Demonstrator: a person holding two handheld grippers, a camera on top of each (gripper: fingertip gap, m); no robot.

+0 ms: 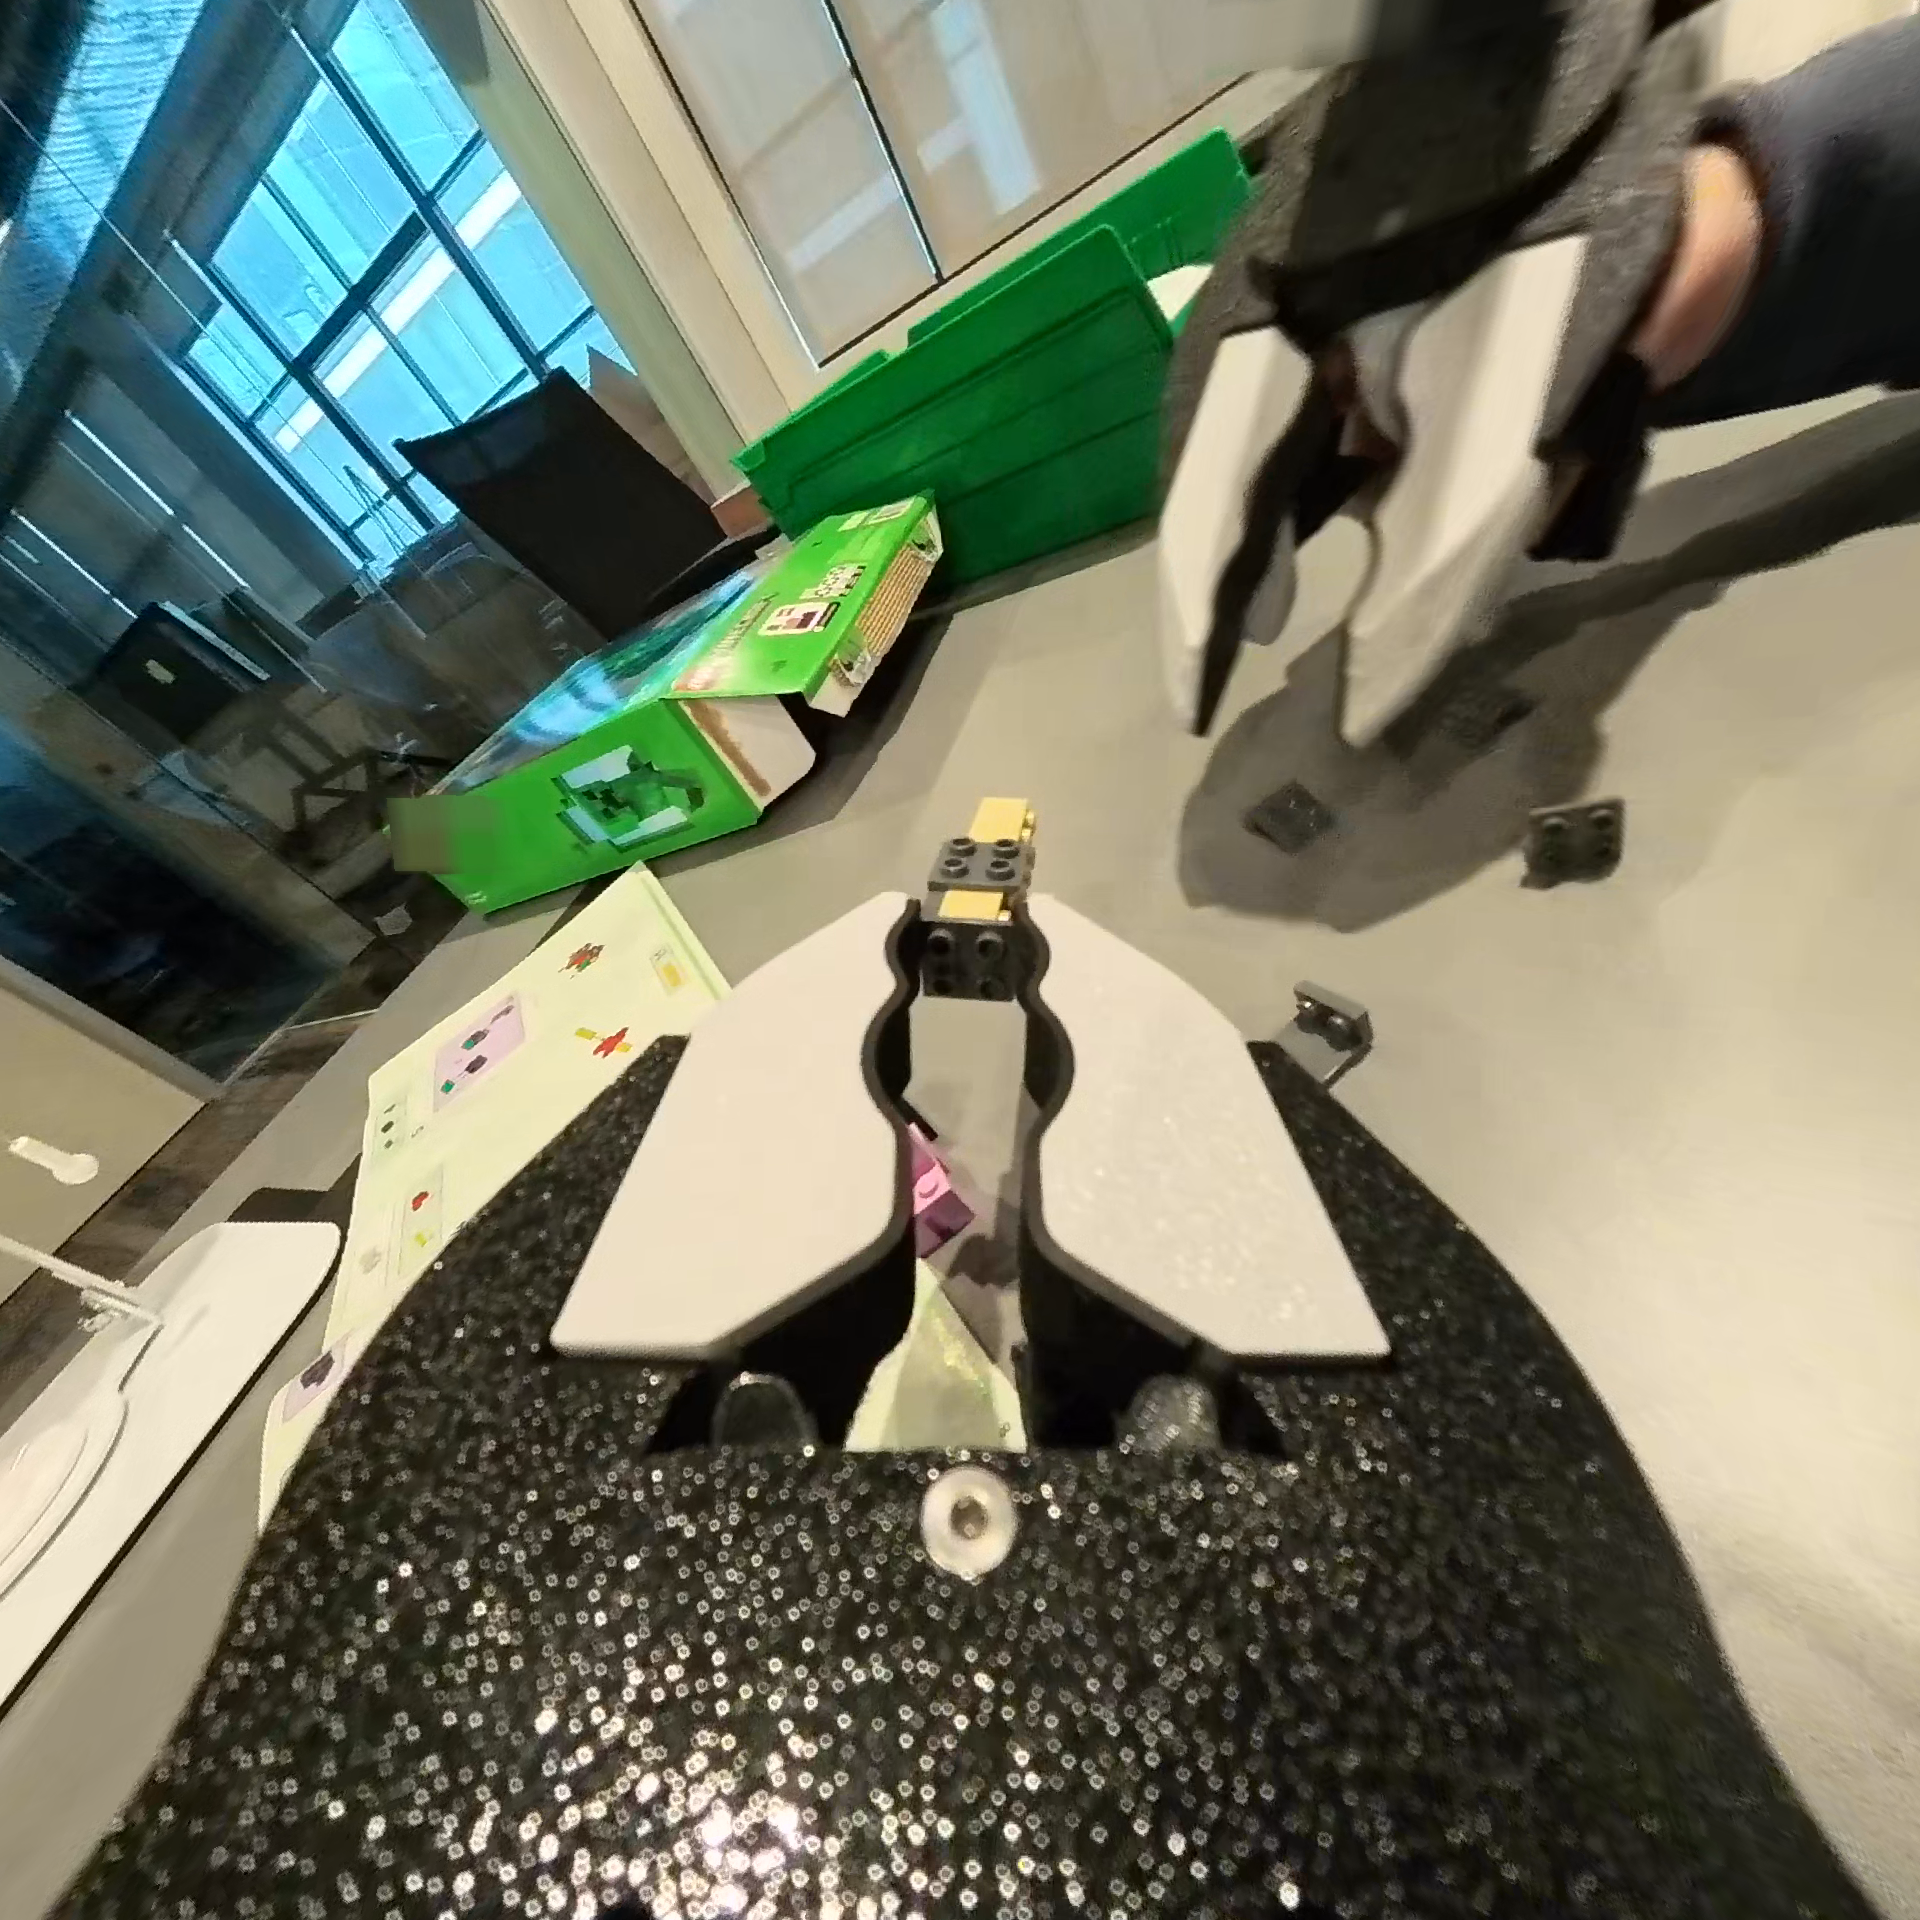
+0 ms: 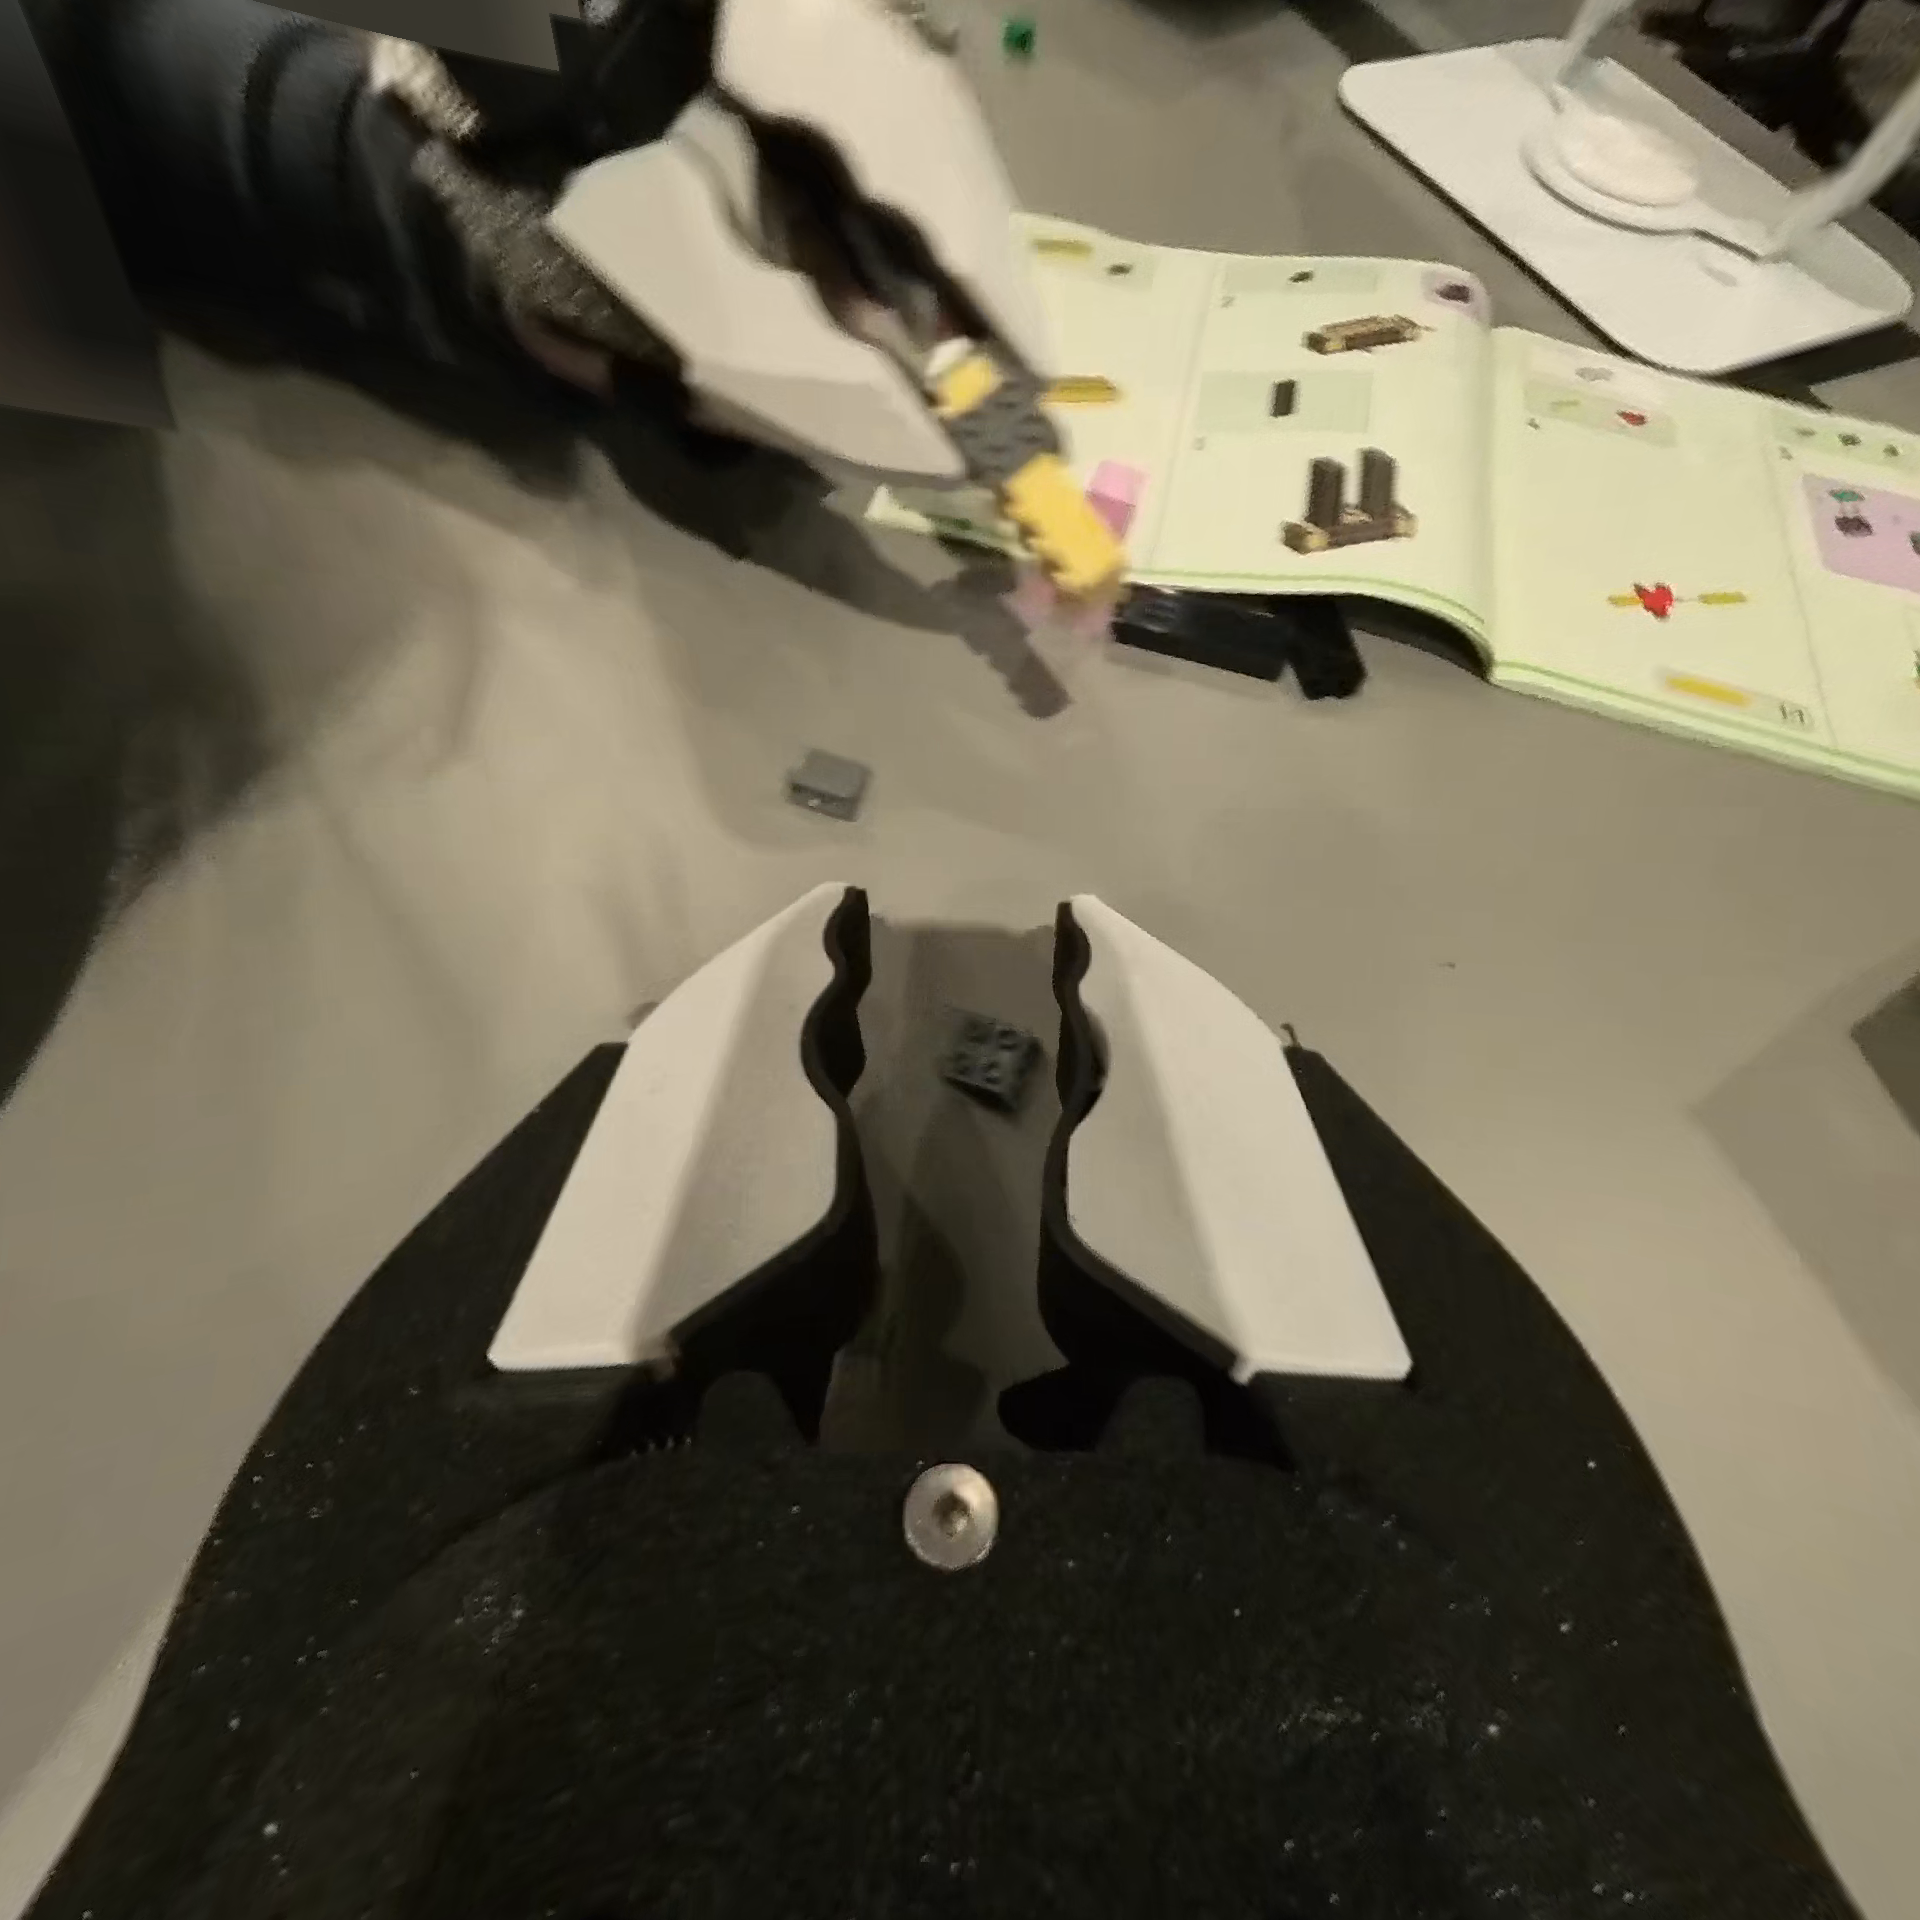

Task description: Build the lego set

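Observation:
My left gripper [image 1: 971,920] is shut on a small lego assembly [image 1: 982,883]: a black 2x2 brick, a dark grey plate and tan-yellow pieces sticking out past the fingertips. It is held above the table. In the right wrist view the left gripper [image 2: 977,416] and the assembly [image 2: 1039,478] are blurred at the upper left. My right gripper [image 2: 956,914] is open and hovers low over a black 2x2 plate [image 2: 987,1055] that lies on the table between its fingers. In the left wrist view the right gripper [image 1: 1283,717] is at the upper right.
The open instruction booklet [image 2: 1351,416] lies on the grey table, with black bricks [image 2: 1226,634] and a pink brick [image 2: 1117,494] at its edge. Small dark plates [image 1: 1574,836] and a grey piece [image 2: 828,781] lie loose. There are also a green lego box [image 1: 623,769], green bins [image 1: 987,436] and a white lamp base [image 2: 1621,208].

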